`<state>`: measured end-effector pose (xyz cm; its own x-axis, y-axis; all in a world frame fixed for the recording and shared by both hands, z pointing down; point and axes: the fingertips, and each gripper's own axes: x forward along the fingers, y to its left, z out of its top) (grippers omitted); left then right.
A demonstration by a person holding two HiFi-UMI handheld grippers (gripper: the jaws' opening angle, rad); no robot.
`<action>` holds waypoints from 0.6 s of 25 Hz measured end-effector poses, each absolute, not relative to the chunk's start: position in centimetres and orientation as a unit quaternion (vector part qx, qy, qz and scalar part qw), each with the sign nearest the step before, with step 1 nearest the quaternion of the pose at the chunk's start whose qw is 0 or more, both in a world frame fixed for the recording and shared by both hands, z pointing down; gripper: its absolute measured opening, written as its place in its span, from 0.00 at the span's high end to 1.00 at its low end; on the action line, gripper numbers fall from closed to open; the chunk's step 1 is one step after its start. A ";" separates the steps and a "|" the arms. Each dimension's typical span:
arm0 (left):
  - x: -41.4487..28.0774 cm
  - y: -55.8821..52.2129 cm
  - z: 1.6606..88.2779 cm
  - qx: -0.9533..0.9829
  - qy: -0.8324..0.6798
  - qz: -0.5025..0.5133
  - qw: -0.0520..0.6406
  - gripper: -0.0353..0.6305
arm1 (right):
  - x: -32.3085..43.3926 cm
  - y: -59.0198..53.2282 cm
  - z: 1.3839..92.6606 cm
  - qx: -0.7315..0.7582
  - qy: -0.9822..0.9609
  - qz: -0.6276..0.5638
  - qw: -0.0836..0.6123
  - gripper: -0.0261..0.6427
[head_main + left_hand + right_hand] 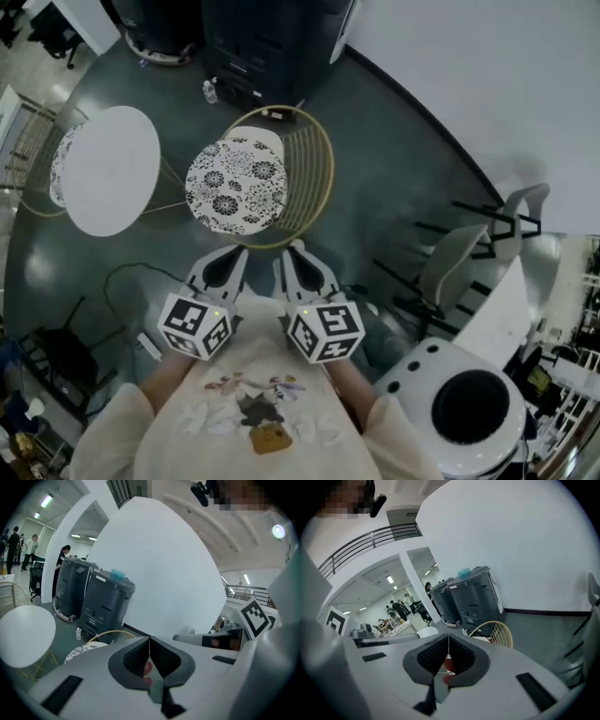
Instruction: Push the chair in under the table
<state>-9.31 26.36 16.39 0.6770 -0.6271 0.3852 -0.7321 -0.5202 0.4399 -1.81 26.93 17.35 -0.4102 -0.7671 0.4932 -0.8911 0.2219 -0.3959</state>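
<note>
The chair has a floral round seat cushion (236, 183) and a curved gold wire back (314, 173). It stands just right of the round white table (112, 169), not under it. Both grippers are held side by side just short of the chair's near rim. My left gripper (240, 253) is shut with nothing in it, and so is my right gripper (293, 249). In the left gripper view the jaws (149, 641) meet in a line, with the gold rim (112, 633) and the table (23, 637) beyond. The right gripper (448, 639) shows the wire back (499, 633) ahead.
Dark grey bins (267, 42) stand against the curved white wall behind the chair. Grey office chairs (469, 248) are at the right and a white domed machine (459, 403) at the lower right. A cable (122, 277) lies on the floor at the left. People stand far off (11, 545).
</note>
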 end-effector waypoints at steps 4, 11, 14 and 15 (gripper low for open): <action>-5.9 25.9 16.2 0.870 -0.396 0.111 0.272 0.93 | 2.4 24.3 17.6 0.553 -0.755 0.347 0.060 0.95; 0.3 25.2 17.5 0.856 -0.399 0.160 0.288 0.93 | 8.1 20.9 19.7 0.590 -0.695 0.410 0.021 0.95; 1.4 24.8 17.9 0.855 -0.404 0.183 0.270 0.93 | 8.4 20.2 20.6 0.596 -0.676 0.433 -0.007 0.95; 1.5 24.6 18.3 0.853 -0.408 0.184 0.269 0.93 | 8.4 20.1 21.2 0.594 -0.677 0.433 -0.004 0.95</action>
